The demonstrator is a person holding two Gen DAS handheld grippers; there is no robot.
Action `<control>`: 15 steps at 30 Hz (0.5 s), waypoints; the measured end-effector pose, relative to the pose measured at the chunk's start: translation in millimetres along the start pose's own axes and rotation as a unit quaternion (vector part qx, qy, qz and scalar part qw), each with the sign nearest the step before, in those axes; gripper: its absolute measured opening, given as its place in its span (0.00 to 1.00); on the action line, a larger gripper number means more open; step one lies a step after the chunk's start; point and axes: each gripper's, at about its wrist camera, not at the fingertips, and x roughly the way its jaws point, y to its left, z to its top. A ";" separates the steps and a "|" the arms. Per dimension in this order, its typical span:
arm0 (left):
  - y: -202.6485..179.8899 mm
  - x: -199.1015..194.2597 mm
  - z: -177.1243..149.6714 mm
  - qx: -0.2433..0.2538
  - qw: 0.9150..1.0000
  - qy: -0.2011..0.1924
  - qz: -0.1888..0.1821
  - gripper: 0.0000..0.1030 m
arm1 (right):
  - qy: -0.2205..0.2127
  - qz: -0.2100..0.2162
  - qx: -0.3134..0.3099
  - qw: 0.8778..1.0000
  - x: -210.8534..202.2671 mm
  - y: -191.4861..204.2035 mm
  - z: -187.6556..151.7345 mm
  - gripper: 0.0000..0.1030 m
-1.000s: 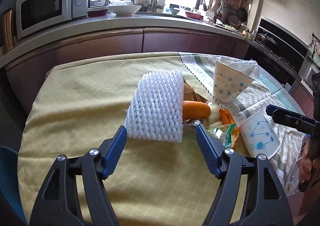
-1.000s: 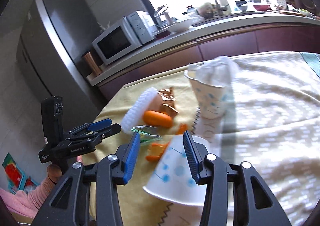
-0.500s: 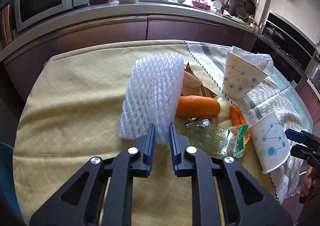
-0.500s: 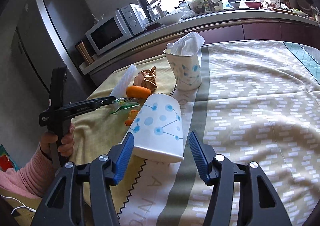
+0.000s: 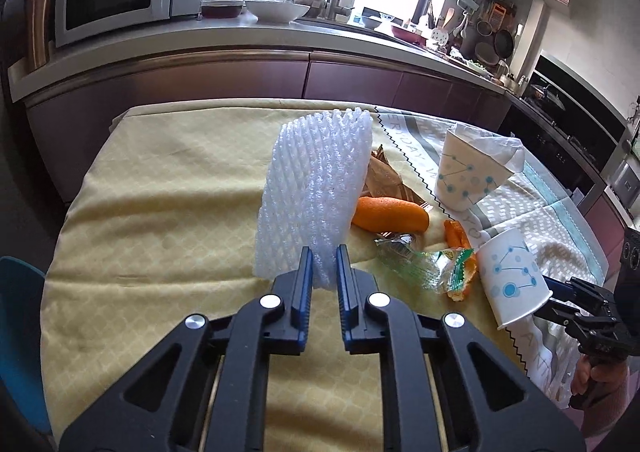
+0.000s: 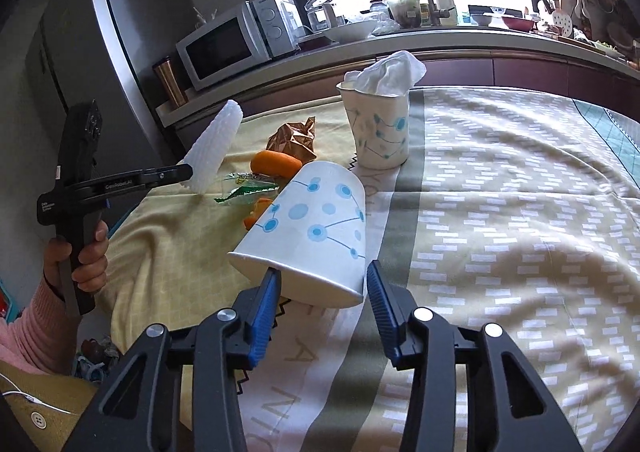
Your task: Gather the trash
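White foam fruit net [image 5: 316, 187], pinched at its near edge in left gripper [image 5: 322, 284]: featherlight, squashy. Tipped paper cup [image 6: 308, 236], rim between right gripper [image 6: 322, 292]'s half-closing jaws: crushable.

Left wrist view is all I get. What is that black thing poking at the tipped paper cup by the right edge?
Observer: That is the right hand-held gripper. The paper cup has its open mouth turned toward it, and the mouth end sits between jaws that have just been closing. I cannot tell whether the pads press on it yet.
Operator: And how does my white foam net look from the side?
Observer: The foam net leans steeply. The left hand-held gripper, whose jaws have just closed, pinches only its lower end, and a hand grips that gripper's handle.
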 end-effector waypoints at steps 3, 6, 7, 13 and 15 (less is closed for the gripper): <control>4.7 -10.4 -3.5 -0.006 1.000 -0.005 -0.001 0.12 | -0.009 -0.001 0.008 1.000 -1.3 -2.3 1.7 0.35; 9.3 -20.0 -7.4 -0.011 1.000 -0.010 -0.002 0.12 | -0.018 0.002 0.015 1.000 -3.9 -4.4 4.0 0.24; 11.0 -23.2 -8.9 -0.013 1.000 -0.012 -0.001 0.12 | -0.020 0.001 0.017 1.000 -4.0 -5.0 5.2 0.22; 16.1 -34.4 -17.0 -0.020 1.000 -0.016 0.001 0.12 | -0.036 0.006 0.035 0.999 -7.9 -9.3 10.1 0.09; 18.4 -38.6 -19.7 -0.025 1.000 -0.018 0.001 0.12 | -0.040 0.007 0.041 0.998 -9.2 -10.9 11.5 0.06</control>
